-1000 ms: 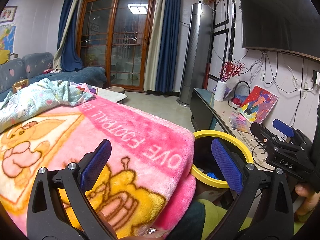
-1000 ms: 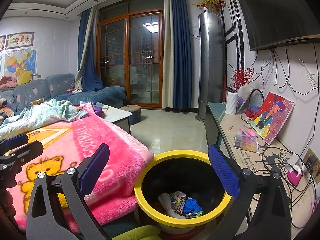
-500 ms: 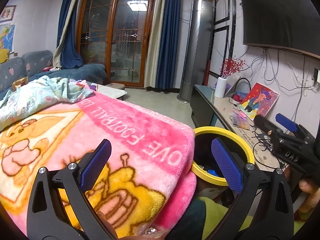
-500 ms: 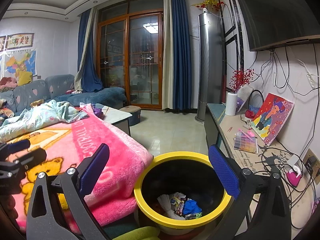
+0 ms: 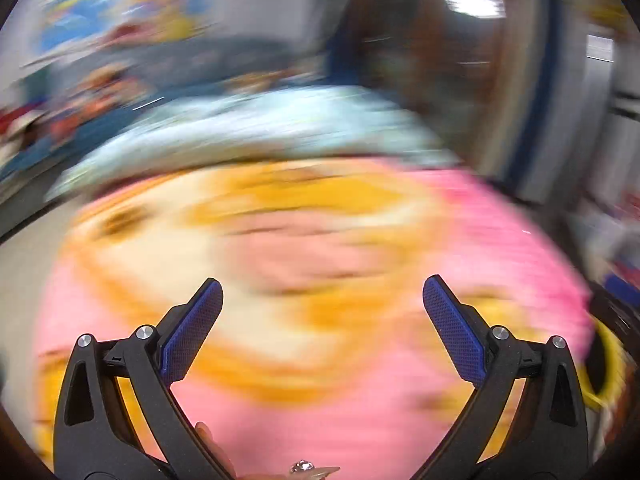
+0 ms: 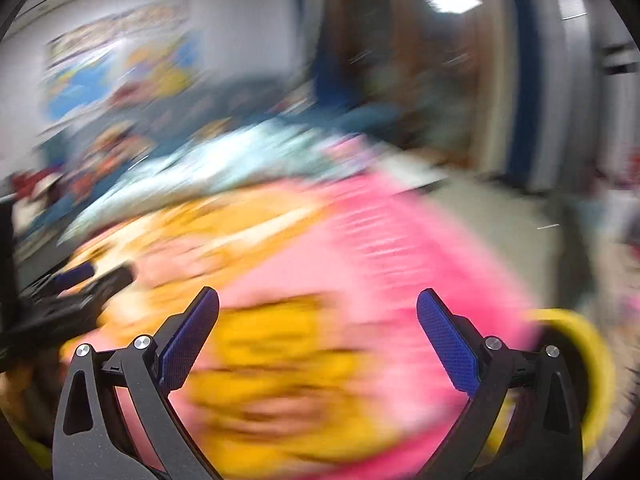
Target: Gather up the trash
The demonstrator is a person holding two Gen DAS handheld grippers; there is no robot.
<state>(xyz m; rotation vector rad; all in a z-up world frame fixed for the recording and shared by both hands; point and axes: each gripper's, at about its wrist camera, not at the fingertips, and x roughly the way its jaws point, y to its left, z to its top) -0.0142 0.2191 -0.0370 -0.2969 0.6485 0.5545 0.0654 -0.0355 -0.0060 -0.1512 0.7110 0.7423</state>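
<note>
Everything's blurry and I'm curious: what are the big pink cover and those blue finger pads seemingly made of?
The pink blanket looks like soft plush fleece, matte, though blur hides its pile. The blue pads on the left gripper look like textured rubber or plastic: a fine dotted grid shows, with no shine.

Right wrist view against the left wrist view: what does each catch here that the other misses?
Only the right wrist view shows the left gripper from outside, dark and blurred at the left edge, plus a strip of pale floor.

Only the left wrist view shows a fingertip behind its own left gripper.

Both are heavily motion-blurred and share the pink cartoon blanket, the light blue bedding behind it, the yellow bin rim at right, and open, empty jaws, including the right gripper.
</note>
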